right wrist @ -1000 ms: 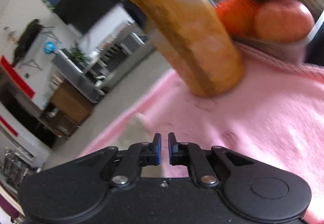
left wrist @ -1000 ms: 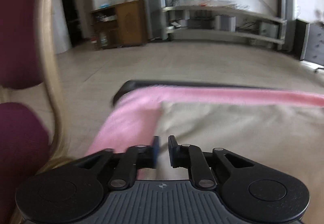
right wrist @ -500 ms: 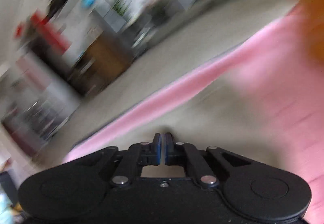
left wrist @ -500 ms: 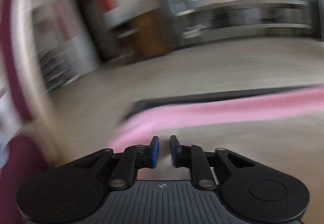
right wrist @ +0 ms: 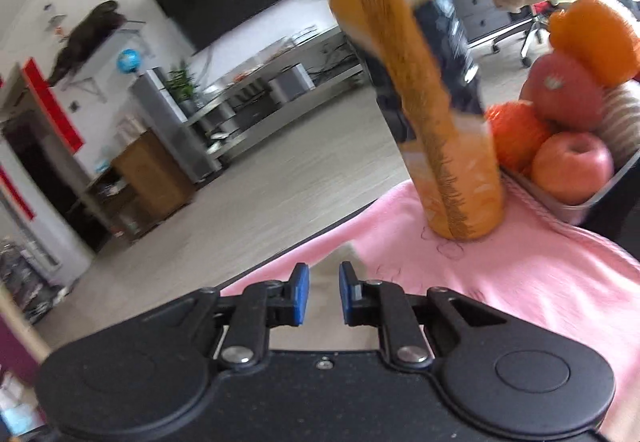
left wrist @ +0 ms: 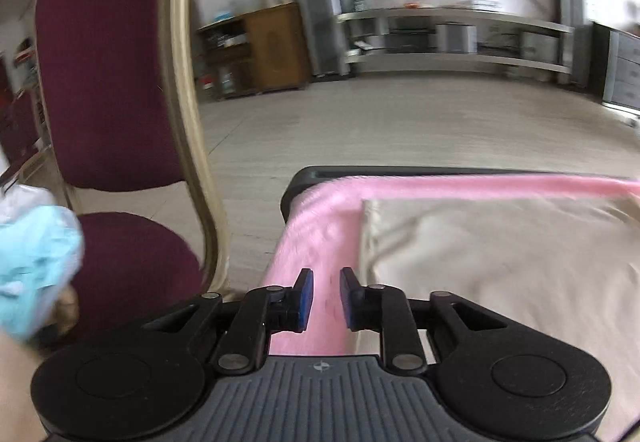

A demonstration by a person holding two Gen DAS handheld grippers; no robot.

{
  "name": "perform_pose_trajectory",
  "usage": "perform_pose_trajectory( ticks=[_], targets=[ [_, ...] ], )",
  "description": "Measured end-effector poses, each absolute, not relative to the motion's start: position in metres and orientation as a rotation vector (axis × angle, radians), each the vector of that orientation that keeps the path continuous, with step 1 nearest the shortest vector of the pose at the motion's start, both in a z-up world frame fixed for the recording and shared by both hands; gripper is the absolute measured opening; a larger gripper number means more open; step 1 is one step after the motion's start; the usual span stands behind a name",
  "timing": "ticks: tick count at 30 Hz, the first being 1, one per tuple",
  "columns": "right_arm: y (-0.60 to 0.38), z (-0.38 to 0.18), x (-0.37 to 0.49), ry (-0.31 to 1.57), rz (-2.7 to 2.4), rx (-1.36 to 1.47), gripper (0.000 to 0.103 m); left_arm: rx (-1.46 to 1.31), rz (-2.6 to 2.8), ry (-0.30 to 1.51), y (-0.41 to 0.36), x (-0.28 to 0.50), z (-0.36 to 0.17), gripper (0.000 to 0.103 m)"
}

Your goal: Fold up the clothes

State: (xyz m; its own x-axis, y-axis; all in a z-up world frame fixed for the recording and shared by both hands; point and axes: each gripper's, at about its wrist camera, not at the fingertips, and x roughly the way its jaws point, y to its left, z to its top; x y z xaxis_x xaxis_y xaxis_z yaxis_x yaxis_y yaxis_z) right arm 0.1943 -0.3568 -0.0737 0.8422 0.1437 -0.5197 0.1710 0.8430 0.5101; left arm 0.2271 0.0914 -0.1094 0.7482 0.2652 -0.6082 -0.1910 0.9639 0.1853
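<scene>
— Over the near left corner of the dark-edged tabletop, spread flat: beige soft-cloth garment, resting on a fuzzy pink blanket that covers the surface and shows as a band along the far edge and down the left side.

— Grippers?

— Left gripper parted by a narrow gap, blue pads clear, nothing between them; hovering over pink blanket just left of the garment's left edge. Right gripper likewise slightly parted and holding nothing, aimed at a pale corner of the same garment just ahead of its tips.

— Step in hand?

— Hard to settle. Fits equally a flat garment awaiting a fold and a fold just laid down and let go. Cannot tell how many layers lie there.

— Anything a coming grasp would call for?

— Likely pinching beige cloth alone, not the pink blanket under it; soft on soft, easy to catch both. Also worth minding: tall orange cylindrical snack tube standing on the blanket near the right gripper, and just beyond it a metal tray of apples and oranges.

— Room?

— Maroon upholstered chair with a gilt frame close at left, light blue crumpled cloth at the far left edge. Pale plank floor, brown wooden cabinet, long grey shelf unit, dark wall screen, small blue globe up high.
</scene>
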Motion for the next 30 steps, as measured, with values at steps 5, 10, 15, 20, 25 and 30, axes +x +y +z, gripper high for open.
perform_pose_trajectory(
  ticks=[5, 10, 15, 20, 25, 30],
  targets=[
    [-0.35, -0.036, 0.135, 0.584, 0.021, 0.574, 0.027, 0.153, 0.136, 0.676, 0.092, 0.127, -0.088, 0.031],
    [-0.356, -0.064, 0.067, 0.613, 0.057, 0.689, 0.032, 0.043, 0.024, 0.788, 0.08, 0.057, -0.122, 0.03],
    [-0.364, -0.131, 0.034, 0.674, 0.072, 0.817, 0.03, 0.007, -0.051, 0.925, 0.049, 0.036, -0.155, 0.022],
    [-0.367, -0.18, 0.041, 0.905, 0.049, 0.91, 0.024, 0.088, -0.169, 0.891, -0.008, 0.034, -0.158, 0.022],
    [-0.352, -0.193, 0.055, 1.023, 0.11, 0.819, 0.024, 0.184, -0.295, 0.877, -0.074, 0.034, -0.171, 0.022],
    [-0.361, -0.201, 0.045, 1.098, 0.031, 0.723, 0.025, 0.304, -0.444, 0.979, -0.128, 0.011, -0.189, 0.023]
  ],
)
